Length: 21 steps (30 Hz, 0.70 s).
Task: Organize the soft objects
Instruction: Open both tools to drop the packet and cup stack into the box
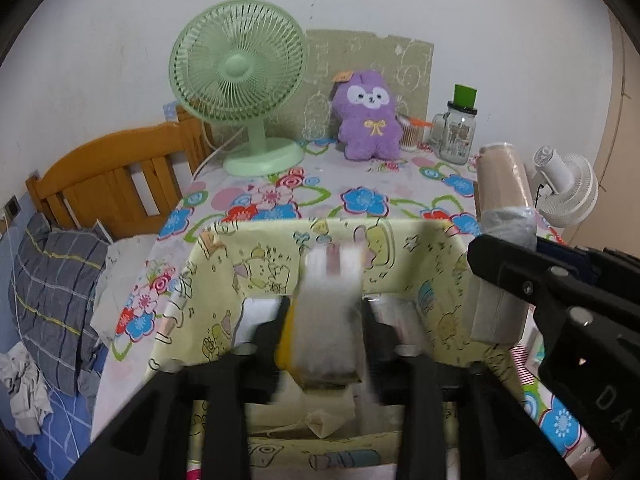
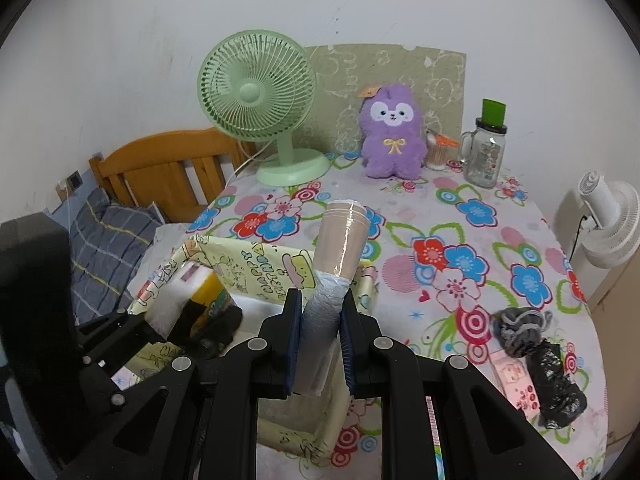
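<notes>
My left gripper [image 1: 325,320] is shut on a white and yellow packet [image 1: 326,312], blurred, held over the open yellow cartoon-print fabric box [image 1: 224,280]; the packet [image 2: 180,300] and box [image 2: 256,264] also show in the right wrist view. My right gripper [image 2: 320,320] is shut on a plastic-wrapped sleeve of beige paper cups [image 2: 340,240], held upright at the box's right wall. The sleeve [image 1: 504,188] and right gripper [image 1: 492,256] also show in the left wrist view.
On the floral tablecloth [image 2: 460,248] stand a green fan [image 2: 256,92], a purple plush [image 2: 394,132], a glass jar mug [image 2: 484,152] and a swab cup [image 2: 438,154]. A grey bundle [image 2: 520,330], a black bag [image 2: 560,388] and a pink packet [image 2: 516,380] lie front right. Bed at left [image 1: 112,184].
</notes>
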Available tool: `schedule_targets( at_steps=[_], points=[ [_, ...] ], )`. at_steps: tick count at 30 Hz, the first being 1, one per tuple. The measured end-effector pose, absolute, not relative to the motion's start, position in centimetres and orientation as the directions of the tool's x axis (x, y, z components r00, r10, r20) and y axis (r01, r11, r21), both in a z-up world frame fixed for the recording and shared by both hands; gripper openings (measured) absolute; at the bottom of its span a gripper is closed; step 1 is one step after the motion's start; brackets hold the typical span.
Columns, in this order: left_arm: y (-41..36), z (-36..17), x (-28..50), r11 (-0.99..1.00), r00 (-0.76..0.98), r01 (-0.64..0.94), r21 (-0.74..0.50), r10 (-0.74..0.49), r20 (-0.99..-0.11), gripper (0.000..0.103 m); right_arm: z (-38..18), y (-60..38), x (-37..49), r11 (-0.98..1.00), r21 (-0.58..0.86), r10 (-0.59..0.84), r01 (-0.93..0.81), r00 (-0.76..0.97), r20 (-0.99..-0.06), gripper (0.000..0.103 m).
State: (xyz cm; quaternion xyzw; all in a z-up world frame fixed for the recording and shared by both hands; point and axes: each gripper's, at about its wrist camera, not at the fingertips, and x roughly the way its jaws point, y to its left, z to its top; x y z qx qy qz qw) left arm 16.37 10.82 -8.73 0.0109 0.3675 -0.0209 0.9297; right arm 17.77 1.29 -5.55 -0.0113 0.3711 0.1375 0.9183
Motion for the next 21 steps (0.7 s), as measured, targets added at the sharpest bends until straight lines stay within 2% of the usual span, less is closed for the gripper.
schedule_targets(
  at_steps=[1,3,12,18,19,21],
  points=[
    [11.0,-9.0,16.4,0.999,0.726,0.043,0.000,-0.031,-0.687,0.063,-5.8,1.5,18.0,0.961,0.084,0.248,-0.265,0.681,-0.689,0.021],
    [11.4,-9.4,16.5,1.000,0.719,0.020,-0.006,-0.018,-0.695,0.068,-6.1,1.8,18.3,0.958,0.092,0.256,-0.271,0.671,-0.696,0.021],
    [11.8,-10.2,15.7,0.999,0.707,0.029,0.016,-0.009,-0.707,0.081,-7.8,3.2,19.2,0.939,0.141,0.315,-0.313,0.625,-0.715,0.021],
    [11.9,-10.1,15.7,0.999,0.707,0.031,0.015,-0.011,-0.708,0.085,-8.6,4.0,19.3,0.936,0.132,0.314,-0.325,0.610,-0.727,0.023],
    [11.9,-10.1,15.7,0.999,0.708,0.031,0.014,-0.012,-0.707,0.086,-8.7,4.1,19.2,0.935,0.129,0.314,-0.329,0.606,-0.730,0.027],
    [12.2,-10.0,15.6,1.000,0.707,0.027,0.002,-0.018,-0.707,0.087,-8.8,4.1,19.2,0.936,0.131,0.313,-0.325,0.604,-0.733,0.043]
  ],
)
